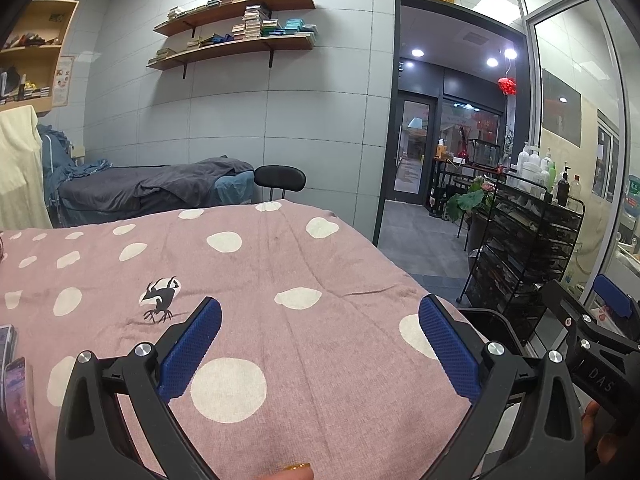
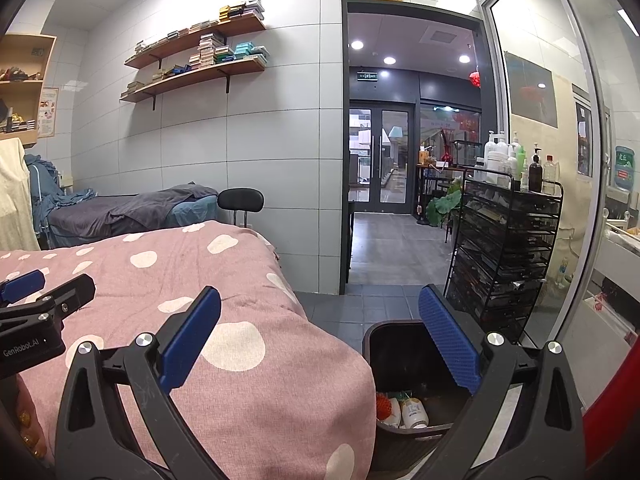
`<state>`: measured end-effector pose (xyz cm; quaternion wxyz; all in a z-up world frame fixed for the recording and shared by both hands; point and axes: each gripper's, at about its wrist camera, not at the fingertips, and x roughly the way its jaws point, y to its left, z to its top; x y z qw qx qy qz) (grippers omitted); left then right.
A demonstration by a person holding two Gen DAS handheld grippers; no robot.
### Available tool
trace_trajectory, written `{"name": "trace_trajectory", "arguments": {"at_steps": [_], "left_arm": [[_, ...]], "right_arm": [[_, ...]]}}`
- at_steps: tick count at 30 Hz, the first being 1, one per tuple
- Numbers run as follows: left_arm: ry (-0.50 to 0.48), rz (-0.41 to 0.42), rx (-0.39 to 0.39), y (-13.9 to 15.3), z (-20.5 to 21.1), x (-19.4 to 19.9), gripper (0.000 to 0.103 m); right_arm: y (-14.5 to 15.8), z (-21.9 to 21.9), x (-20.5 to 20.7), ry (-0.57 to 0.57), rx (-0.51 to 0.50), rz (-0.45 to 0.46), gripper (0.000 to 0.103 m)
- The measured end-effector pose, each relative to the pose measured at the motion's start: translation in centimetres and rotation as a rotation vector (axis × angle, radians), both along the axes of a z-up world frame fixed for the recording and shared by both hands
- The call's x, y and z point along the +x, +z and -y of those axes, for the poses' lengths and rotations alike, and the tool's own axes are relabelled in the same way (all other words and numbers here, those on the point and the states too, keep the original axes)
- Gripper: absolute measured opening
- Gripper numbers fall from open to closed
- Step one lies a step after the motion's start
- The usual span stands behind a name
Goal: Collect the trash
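Left tongs [image 1: 320, 344] and right tongs [image 2: 320, 344]: both apart, empty; light, crushable small white plastic bottles [image 2: 412, 412] in dark brown bin [image 2: 394, 334], five o'clock beside pink dotted bed [image 2: 240, 300]; grip mid-body

Left wrist view sits low over the pink dotted blanket [image 1: 280, 272], close to it, facing along the bed toward the tiled wall with shelves [image 1: 236, 24] upper centre and the doorway [image 1: 452, 120] at right. Right wrist view looks the same way from further right, over the bed edge, with the dark trash bin [image 2: 404, 360] near at lower right of frame. Both share blanket, shelves, doorway, black rack [image 1: 528, 240] and grey bed [image 1: 152, 188]; each catches the other gripper at frame edge.
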<state>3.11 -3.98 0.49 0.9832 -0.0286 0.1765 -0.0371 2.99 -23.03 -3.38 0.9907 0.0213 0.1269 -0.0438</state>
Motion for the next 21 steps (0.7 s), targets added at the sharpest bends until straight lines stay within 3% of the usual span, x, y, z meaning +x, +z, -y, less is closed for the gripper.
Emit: {"name": "trace_trajectory", "arguments": {"at_steps": [21], "left_arm": [[-0.006, -0.007, -0.009, -0.21, -0.07, -0.13, 0.097]], "right_arm": [[-0.08, -0.07, 0.01, -0.001, 0.000, -0.005, 0.098]]}}
